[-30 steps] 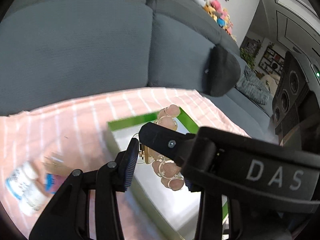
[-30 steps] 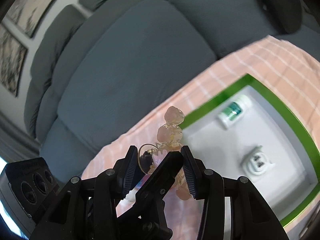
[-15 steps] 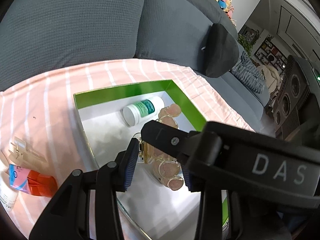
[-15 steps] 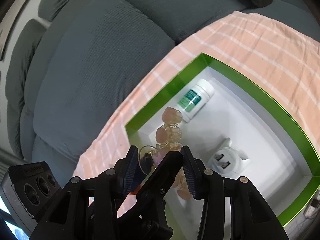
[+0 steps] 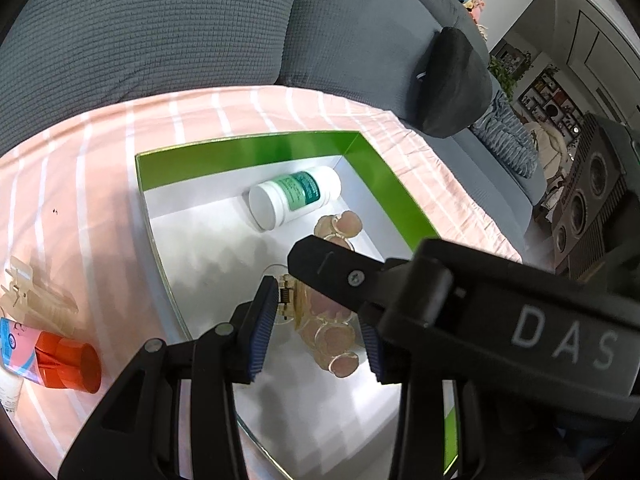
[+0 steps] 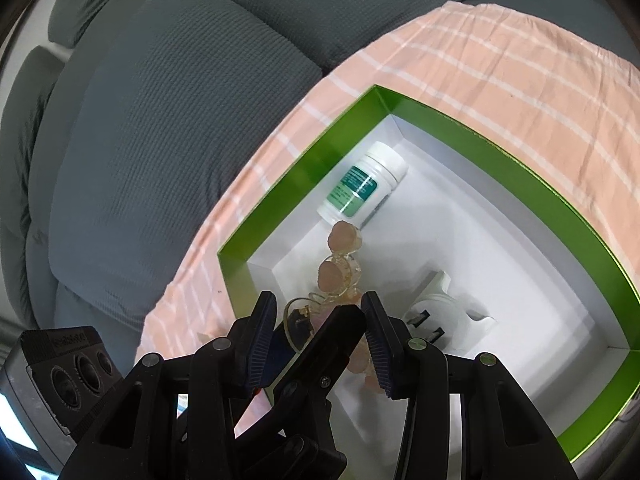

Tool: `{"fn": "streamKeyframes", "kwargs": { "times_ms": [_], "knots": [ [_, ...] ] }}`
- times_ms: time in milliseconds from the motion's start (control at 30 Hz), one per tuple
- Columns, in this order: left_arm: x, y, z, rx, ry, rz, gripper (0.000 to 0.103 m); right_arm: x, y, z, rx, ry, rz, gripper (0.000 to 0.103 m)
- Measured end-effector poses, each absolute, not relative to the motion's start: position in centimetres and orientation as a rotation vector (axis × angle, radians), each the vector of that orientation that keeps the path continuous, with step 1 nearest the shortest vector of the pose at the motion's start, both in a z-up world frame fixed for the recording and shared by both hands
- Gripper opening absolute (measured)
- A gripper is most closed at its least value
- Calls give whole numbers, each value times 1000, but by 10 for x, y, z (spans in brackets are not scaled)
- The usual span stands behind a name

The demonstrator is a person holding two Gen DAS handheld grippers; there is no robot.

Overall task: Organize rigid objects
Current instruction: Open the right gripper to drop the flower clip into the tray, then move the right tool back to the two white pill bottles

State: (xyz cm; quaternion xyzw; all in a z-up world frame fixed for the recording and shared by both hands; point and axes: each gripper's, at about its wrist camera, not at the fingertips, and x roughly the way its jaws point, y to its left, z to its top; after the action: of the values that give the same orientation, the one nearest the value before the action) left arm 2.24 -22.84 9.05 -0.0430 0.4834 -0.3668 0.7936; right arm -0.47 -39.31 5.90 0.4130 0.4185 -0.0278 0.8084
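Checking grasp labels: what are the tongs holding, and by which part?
A pink-petal hair clip. Both the left tongs and the right tongs appear to pinch it at its hinge end; the petal end sticks out forward.

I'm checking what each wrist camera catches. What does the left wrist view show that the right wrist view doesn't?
Only the left wrist view shows the clear hair claw and the red-capped tube lying on the striped cloth outside the box.

Only the right wrist view shows the white plug adapter on the box floor.

Both show the green-walled box, the white pill bottle lying in it, and the pink flower hair clip held over the box by both the left gripper and the right gripper.
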Motion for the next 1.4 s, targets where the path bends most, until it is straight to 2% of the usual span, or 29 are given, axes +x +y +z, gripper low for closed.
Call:
{"fn": "streamKeyframes", "kwargs": {
  "times_ms": [367,433,600,733,800,933,1067,1233,1400],
  "knots": [
    [22,-228,90,-91,1044,-772,40,-8,-394,56,900,891,-77,48],
    [22,-224,92,-106,1046,-776,43,-10,-392,60,884,880,-88,48],
    [16,-212,104,-96,995,-761,59,-19,-388,73,836,839,-133,48],
    [11,-192,115,-100,951,-724,66,-27,-382,85,783,798,-175,56],
    [12,-183,119,-98,940,-692,72,-32,-378,92,767,766,-183,57],
    [9,-155,127,-121,910,-663,77,-37,-370,102,739,727,-180,60],
    [2,-127,133,-124,886,-628,85,-42,-356,114,686,674,-177,77],
    [-2,-83,138,-178,861,-568,88,-44,-338,127,614,628,-170,89],
    [-8,-47,140,-167,825,-454,88,-38,-323,132,549,633,-156,91]
  ]
}}
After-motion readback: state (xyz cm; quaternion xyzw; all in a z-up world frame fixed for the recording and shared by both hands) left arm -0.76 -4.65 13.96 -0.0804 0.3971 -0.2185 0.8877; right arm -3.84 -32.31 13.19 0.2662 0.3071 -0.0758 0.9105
